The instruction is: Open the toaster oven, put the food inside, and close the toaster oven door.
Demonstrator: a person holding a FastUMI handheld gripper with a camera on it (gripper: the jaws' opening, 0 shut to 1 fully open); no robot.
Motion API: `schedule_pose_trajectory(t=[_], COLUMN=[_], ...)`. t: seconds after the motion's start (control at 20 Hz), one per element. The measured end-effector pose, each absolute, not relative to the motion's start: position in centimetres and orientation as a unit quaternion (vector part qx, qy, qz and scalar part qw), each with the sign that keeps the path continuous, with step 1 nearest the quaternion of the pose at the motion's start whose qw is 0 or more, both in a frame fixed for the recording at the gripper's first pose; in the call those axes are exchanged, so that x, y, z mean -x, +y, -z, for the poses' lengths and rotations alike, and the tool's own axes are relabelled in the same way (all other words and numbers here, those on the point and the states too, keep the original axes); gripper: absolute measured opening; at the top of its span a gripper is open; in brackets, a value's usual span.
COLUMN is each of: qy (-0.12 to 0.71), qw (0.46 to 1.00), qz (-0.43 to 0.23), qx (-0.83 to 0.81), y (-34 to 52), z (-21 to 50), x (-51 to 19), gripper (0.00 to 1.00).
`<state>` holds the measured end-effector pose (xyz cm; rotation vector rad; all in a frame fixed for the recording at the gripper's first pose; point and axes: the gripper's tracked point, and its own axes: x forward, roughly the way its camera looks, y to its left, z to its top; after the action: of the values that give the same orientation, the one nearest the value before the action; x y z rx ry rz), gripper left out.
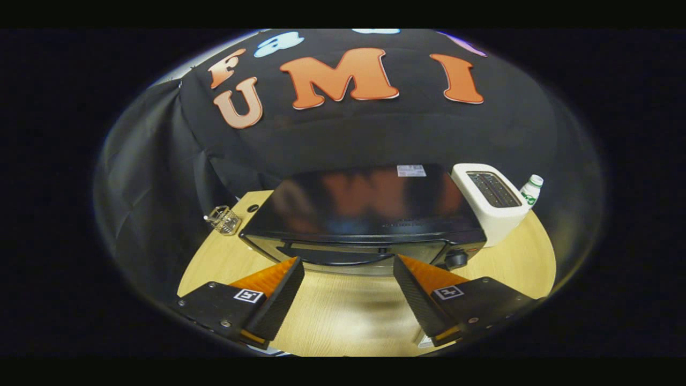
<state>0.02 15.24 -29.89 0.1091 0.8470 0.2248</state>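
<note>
A black toaster oven (364,214) stands on the wooden table (348,311), seen from above and in front. Its glossy top reflects the wall. Its door looks shut, with a dark curved handle (343,260) along the upper front and a round knob (455,259) at the right end. My gripper (348,268) hovers over the table just in front of the oven, open, with nothing between the fingers. The fingertips (292,271) sit level with the door handle, one on each side of it, apart from it.
A white slot toaster (493,201) stands right of the oven, with a small white bottle (531,190) with a green cap behind it. A small wire basket (224,220) sits at the table's left edge. Black cloth walls the booth behind.
</note>
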Motion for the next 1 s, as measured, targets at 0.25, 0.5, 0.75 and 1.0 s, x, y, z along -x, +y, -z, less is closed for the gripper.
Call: schedule_pose_trajectory(t=[0.25, 0.5, 0.75, 1.0], qy=[0.303, 0.173, 0.079, 0.029], qw=[0.945, 0.980, 0.994, 0.997], qz=[-0.112, -0.095, -0.080, -0.068], qx=[-0.045, -0.030, -0.014, -0.013], y=[12.6, 8.8, 5.7, 3.7], z=[21.4, 12.9, 5.9, 1.4], x=[-0.7, -0.6, 0.1, 1.3], gripper=[0.99, 0.99, 0.99, 0.99])
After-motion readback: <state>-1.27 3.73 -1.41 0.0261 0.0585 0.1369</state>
